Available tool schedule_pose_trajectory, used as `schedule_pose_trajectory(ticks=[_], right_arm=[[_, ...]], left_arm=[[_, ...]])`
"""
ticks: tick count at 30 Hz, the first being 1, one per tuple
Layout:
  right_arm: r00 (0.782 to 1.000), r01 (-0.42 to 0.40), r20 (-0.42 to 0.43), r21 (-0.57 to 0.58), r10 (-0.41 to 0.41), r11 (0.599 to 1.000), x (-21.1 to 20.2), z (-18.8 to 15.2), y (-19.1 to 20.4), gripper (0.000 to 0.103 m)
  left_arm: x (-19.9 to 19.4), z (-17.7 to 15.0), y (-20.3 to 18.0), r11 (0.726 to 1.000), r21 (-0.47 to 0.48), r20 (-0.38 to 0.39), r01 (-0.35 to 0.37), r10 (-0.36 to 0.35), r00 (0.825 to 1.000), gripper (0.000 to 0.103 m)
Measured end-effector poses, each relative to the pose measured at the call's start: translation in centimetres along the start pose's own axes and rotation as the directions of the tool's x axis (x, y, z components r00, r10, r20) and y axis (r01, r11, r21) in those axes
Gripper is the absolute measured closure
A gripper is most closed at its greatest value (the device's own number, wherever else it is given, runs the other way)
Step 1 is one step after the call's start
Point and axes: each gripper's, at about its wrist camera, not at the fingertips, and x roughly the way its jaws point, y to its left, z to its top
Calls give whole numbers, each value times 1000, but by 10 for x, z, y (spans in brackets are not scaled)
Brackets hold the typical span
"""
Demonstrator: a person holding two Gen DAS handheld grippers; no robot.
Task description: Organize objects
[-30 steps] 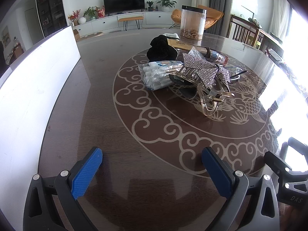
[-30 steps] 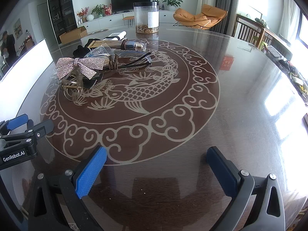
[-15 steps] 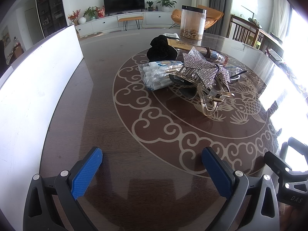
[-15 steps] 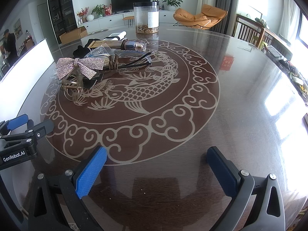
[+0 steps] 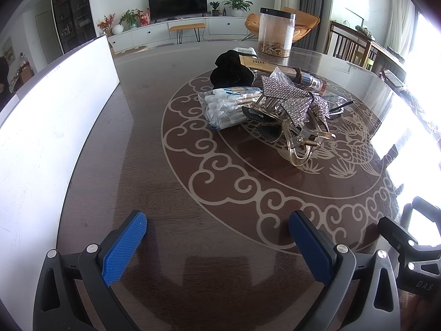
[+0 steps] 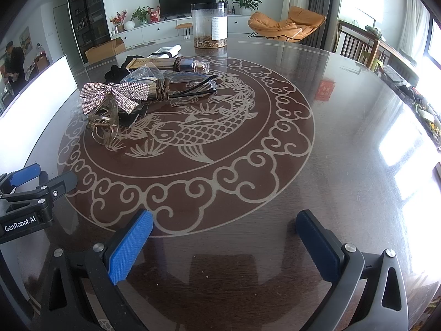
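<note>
I see my left gripper (image 5: 217, 237) at the bottom of the left wrist picture. Its two blue pads (image 5: 124, 248) are far apart and hold nothing. My right gripper (image 6: 224, 237) sits at the bottom of the right wrist picture. Its pads are far apart too, and they hold nothing. Both grippers hang over the near edge of the big round table (image 6: 344, 138), which is brown and shiny with a fish drawn in the middle.

The things to tidy are in a small pile. In the left wrist picture the pile is in the upper middle. In the right wrist picture it is in the upper left. Both grippers are well apart from it.

On the near side of the pile is a sparkly bow (image 6: 110, 96) on a clear hair claw (image 5: 297, 138). Just beside it on the left is a clear bag of white sticks (image 5: 226, 107). Behind them is a black fuzzy thing (image 5: 231, 69), a long tan box (image 5: 261, 64) and a small glass bottle (image 6: 193, 65). A pair of glasses (image 6: 193, 89) lies on the right side of the pile.

A tall clear jar (image 6: 210, 24) stands farther back on the table. A white board (image 5: 55, 127) stands along the left edge.
</note>
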Motion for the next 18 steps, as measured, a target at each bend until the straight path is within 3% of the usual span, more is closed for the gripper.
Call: schedule_pose_trajectory(ticks=[5, 11, 18], right_arm=[[1000, 0, 0, 0, 0, 1000, 0, 0, 0, 0], [1000, -1, 0, 0, 1, 1000, 0, 0, 0, 0], [1000, -3, 1, -2, 3, 1000, 1, 1, -1, 0]], left_arm=[[0, 0, 0, 1000, 0, 0, 1, -1, 1000, 0], [-20, -27, 14, 993, 94, -4, 67, -67, 998, 0], [-31, -34, 23, 996, 74, -1, 55, -55, 998, 0]])
